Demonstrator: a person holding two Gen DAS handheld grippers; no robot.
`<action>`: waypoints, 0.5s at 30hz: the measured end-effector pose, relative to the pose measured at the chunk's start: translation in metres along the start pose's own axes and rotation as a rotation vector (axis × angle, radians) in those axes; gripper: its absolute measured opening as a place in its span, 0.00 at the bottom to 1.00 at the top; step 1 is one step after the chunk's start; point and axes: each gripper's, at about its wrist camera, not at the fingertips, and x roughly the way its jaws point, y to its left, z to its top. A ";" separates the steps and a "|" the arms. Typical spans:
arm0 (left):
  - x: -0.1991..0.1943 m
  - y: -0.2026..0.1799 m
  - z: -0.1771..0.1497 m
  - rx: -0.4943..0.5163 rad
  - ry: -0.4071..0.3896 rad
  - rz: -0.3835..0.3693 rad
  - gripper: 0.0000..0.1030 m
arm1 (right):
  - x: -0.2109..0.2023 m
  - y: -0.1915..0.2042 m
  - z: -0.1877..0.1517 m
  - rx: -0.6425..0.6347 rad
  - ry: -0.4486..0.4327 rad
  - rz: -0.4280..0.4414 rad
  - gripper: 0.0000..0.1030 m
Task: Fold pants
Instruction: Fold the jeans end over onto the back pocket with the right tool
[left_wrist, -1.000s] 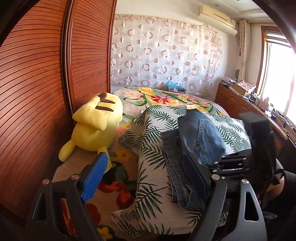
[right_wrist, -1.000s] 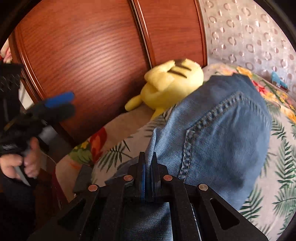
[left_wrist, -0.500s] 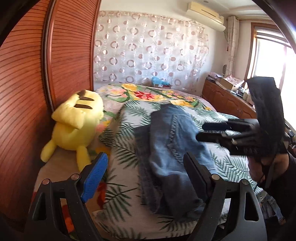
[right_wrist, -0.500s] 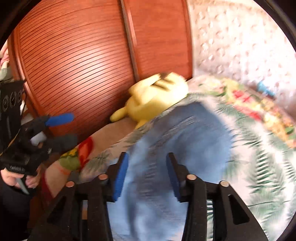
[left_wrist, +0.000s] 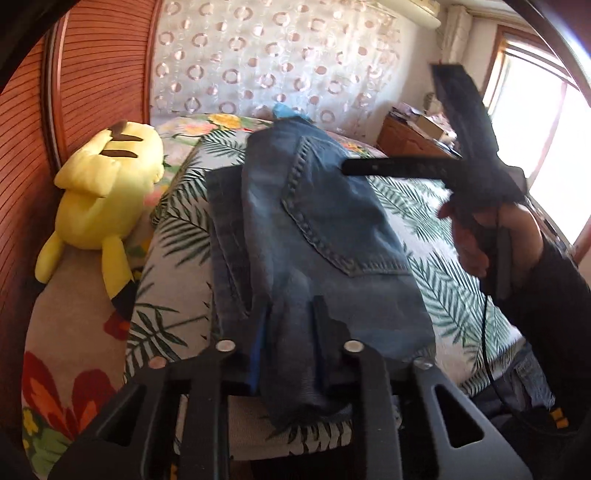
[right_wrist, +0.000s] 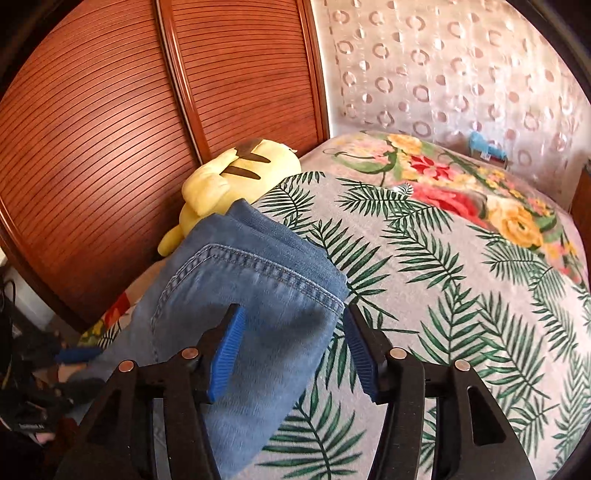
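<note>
Bedroom, one bed (right_wrist: 461, 295) under a grey blanket printed with green palm fronds, over a flowered spread in red, yellow and green. Folded blue denim pants (left_wrist: 314, 229) lie on the blanket toward the near edge of the bed, a back pocket uppermost. Yellow plush toy (left_wrist: 107, 192) lies face down at the bed's side, against a wardrobe (right_wrist: 129, 110) with ribbed reddish wood sliding doors. Behind the bed hangs a pale curtain (right_wrist: 461, 66) patterned with rings; a small blue object (right_wrist: 484, 147) sits at the far end of the bed. Wooden cabinet (left_wrist: 410, 138) with clutter on top stands below a bright window (left_wrist: 532, 110). Left hand-held gripper (left_wrist: 286, 343): jaws closing on the near end of the pants, cloth pinched between them. Right hand-held gripper (right_wrist: 295, 354): jaws opening, an edge of the pants between them, pads clear of the cloth; a hand (left_wrist: 491, 240) in a dark sleeve holds it.
</note>
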 end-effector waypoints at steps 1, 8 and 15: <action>-0.001 -0.001 -0.002 0.011 -0.006 0.010 0.18 | 0.003 0.001 0.001 0.007 0.001 0.011 0.58; -0.011 0.003 -0.014 -0.010 -0.019 0.019 0.13 | 0.025 -0.010 0.005 0.006 0.012 0.032 0.67; -0.004 0.011 -0.018 -0.047 -0.014 0.013 0.15 | 0.049 -0.022 0.003 0.049 0.070 0.050 0.76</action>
